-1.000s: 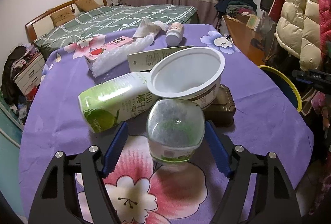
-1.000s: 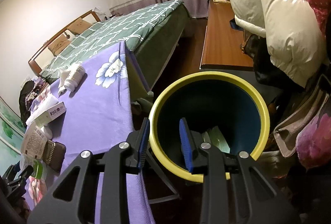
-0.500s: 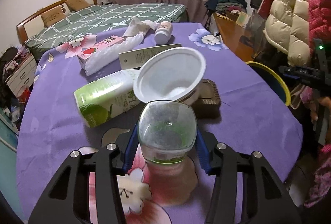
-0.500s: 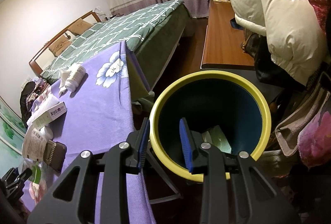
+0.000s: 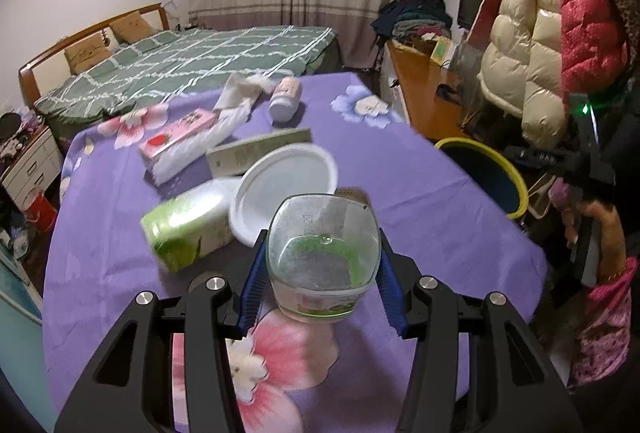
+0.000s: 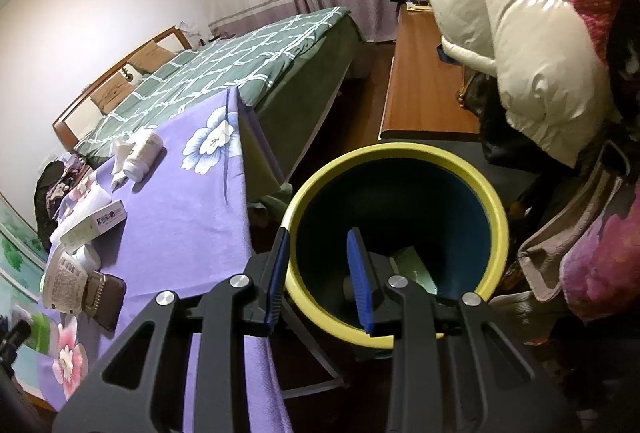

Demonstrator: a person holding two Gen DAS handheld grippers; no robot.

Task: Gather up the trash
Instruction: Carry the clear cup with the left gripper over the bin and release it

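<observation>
My left gripper [image 5: 322, 273] is shut on a clear plastic bottle [image 5: 323, 261] with a green label, base toward the camera, held above the purple flowered tablecloth [image 5: 420, 201]. Behind it lie a white bowl [image 5: 286, 187], a green carton [image 5: 188, 225], a pink box [image 5: 176, 133], a flat box [image 5: 260, 153], crumpled paper [image 5: 240, 93] and a small white bottle [image 5: 285, 99]. My right gripper [image 6: 318, 273] grips the yellow rim of the dark blue trash bin [image 6: 492, 225], one finger inside and one outside. The bin also shows in the left wrist view [image 5: 508, 173], right of the table.
A bed [image 5: 192, 69] stands behind the table. A wooden desk [image 6: 424, 81] and hanging padded coats [image 6: 520, 53] are close to the bin. Trash lies at the bin's bottom [image 6: 412, 265]. A dark object [image 6: 104, 297] lies by the bowl.
My left gripper closed on the clear bottle and lifted it off the tablecloth. My right gripper and the bin have hardly moved.
</observation>
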